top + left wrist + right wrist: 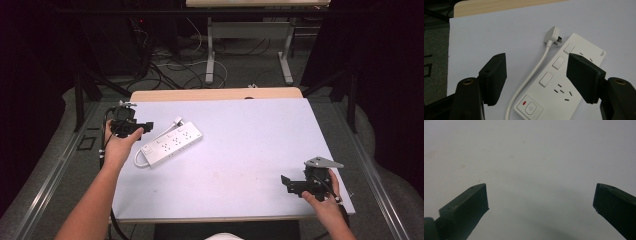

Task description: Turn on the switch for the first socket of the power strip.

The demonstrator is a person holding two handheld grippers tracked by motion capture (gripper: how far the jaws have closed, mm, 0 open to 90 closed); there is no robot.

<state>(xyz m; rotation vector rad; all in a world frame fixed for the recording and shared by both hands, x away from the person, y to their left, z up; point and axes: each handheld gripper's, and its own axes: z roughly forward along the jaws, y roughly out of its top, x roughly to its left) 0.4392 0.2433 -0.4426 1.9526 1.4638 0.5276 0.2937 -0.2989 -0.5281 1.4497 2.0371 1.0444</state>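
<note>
We recorded one white power strip [172, 144] lying at the table's [250, 150] left-centre, its cord and plug [552, 35] alongside. The left gripper [142, 127] hovered beside it, jaws apart; the right gripper [287, 183], near the front right corner, also stood apart and empty.

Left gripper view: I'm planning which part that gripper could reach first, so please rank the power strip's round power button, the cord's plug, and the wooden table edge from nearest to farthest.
1. Power button, low in the picture, between the open jaws.
2. Plug, farther up, beside the strip's far end.
3. Wooden table edge, along the top.
</note>
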